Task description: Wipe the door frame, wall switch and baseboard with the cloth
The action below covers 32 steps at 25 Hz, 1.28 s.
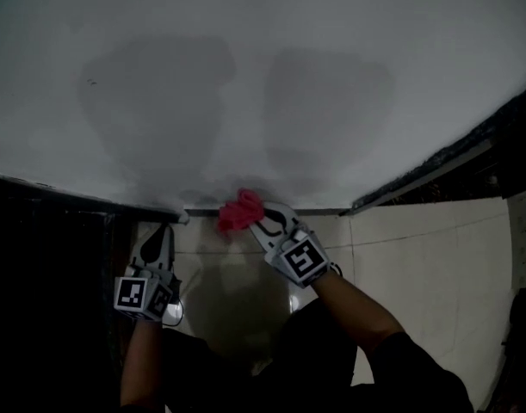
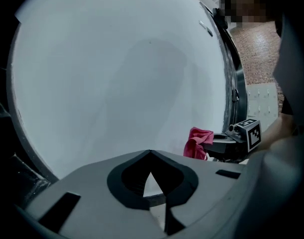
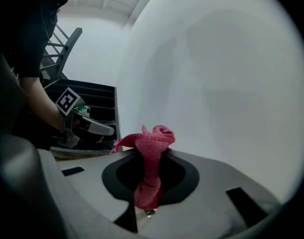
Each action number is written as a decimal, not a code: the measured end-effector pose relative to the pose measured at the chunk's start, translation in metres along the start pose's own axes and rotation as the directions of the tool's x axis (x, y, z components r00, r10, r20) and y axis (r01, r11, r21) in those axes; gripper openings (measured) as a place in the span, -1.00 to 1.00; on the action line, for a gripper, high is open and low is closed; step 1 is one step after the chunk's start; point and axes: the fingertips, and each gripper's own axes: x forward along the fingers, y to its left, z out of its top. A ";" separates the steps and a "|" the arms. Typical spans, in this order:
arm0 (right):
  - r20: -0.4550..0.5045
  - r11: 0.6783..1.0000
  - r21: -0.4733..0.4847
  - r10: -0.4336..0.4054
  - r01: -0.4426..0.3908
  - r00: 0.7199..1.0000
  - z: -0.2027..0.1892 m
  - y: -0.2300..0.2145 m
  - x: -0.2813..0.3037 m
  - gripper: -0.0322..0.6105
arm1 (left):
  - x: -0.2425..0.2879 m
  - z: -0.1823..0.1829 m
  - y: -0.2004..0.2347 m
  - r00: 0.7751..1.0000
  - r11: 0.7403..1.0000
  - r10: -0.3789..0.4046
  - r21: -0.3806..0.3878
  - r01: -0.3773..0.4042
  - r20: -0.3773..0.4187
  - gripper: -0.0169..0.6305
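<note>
My right gripper (image 1: 264, 220) is shut on a pink cloth (image 1: 239, 212), and the bunched cloth is pressed against the bottom of the white wall (image 1: 245, 76) where it meets the floor. In the right gripper view the cloth (image 3: 151, 151) sticks up between the jaws, close to the wall. My left gripper (image 1: 165, 229) hangs low at the left beside a dark opening, jaws together and empty. From the left gripper view the cloth (image 2: 198, 142) and the right gripper (image 2: 226, 143) show to the right. A dark baseboard strip (image 1: 435, 166) runs along the wall's foot at the right.
Pale floor tiles (image 1: 417, 256) lie below the wall. At the left sits a dark area (image 1: 39, 256) past the wall's end. The right gripper view shows dark steps (image 3: 87, 91) and a stair rail (image 3: 64, 41) behind the left gripper (image 3: 94, 127).
</note>
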 end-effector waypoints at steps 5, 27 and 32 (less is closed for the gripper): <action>0.034 0.993 0.120 0.015 -0.019 0.999 -0.014 0.005 0.016 -0.74 | 0.017 -0.022 -0.004 1.000 0.999 -0.023 -0.037 0.023 0.014 -0.97; 0.200 0.992 0.036 -0.128 0.123 0.972 0.024 0.006 -0.011 -0.75 | -0.041 0.034 0.029 0.963 0.981 0.154 -0.151 -0.122 0.221 -0.97; 0.205 0.984 0.053 -0.179 0.172 0.962 0.024 -0.011 -0.021 -0.75 | -0.048 0.052 0.018 0.945 0.991 0.134 -0.046 -0.126 0.298 -0.97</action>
